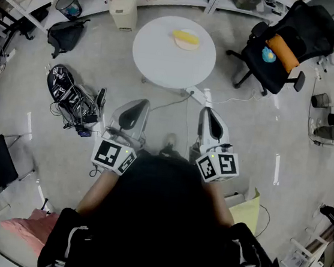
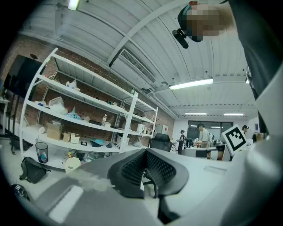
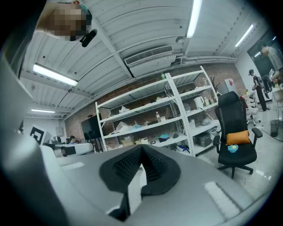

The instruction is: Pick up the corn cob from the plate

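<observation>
- The yellow corn cob [image 1: 185, 38] lies well ahead of both claws, roughly midway between the lines they point along. It rests on a small pale round plate [image 1: 187, 47] near the far side of a smooth round white table [image 1: 163, 63].
- The left claw [image 1: 138, 104] is held level with its jaws pressed together and nothing between them. In its own view [image 2: 145, 152] the two black pads meet along one ridge.
- The right claw [image 1: 208, 112] is also closed and empty, and its pads meet the same way [image 3: 140, 150] (tilted barely downward).
- Both claws have smooth pale grey plastic shells and black pads with a fine ribbed grid. A cube with black-and-white square markers sits at the rear of the left one [image 1: 115, 155] and the right one [image 1: 218, 164].
- Ahead and to the right of the right claw stands a black office chair [image 1: 286, 48] with an orange roll cushion [image 1: 284, 52]. It also shows in the right gripper view [image 3: 236, 132].
- Beyond the claw tips, white metal shelving [image 2: 79, 110] stands against a brick wall.
- Left of the left claw, a tangle of black cables [image 1: 76, 107] lies on the grey floor.
</observation>
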`<state>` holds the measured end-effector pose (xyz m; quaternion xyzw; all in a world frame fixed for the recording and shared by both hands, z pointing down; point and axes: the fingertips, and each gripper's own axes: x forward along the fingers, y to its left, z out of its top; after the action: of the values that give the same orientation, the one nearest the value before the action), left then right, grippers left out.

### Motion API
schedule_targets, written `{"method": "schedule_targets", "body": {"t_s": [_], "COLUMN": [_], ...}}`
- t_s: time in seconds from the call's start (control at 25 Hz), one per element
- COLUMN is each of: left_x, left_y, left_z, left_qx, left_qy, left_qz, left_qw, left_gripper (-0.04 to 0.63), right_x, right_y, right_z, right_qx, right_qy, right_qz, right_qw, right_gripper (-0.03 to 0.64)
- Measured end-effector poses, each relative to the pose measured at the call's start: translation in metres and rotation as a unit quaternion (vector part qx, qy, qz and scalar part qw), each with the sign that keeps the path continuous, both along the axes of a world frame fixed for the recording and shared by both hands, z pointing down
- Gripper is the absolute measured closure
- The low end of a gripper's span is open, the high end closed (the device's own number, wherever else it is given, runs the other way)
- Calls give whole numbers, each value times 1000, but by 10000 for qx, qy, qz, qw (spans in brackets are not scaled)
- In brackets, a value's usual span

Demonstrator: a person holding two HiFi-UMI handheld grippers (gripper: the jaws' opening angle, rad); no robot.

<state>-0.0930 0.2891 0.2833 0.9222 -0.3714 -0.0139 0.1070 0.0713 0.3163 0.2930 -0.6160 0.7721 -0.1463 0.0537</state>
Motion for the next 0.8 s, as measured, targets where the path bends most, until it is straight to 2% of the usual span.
{"method": "schedule_targets", "body": {"t_s": [0.8], "left_x": [16], "left_y": [-1], "left_z": [1], "left_qx": [-29], "left_qy": [-25], "left_qz": [-71], "left_qw": [10000], "left_gripper": [592], "right_x": [13], "right_y": [0], "right_z": [-4], "right_qx": [35], "right_qy": [24], "right_qz": [-65], "right_qw": [10000], "right_gripper": [609]}}
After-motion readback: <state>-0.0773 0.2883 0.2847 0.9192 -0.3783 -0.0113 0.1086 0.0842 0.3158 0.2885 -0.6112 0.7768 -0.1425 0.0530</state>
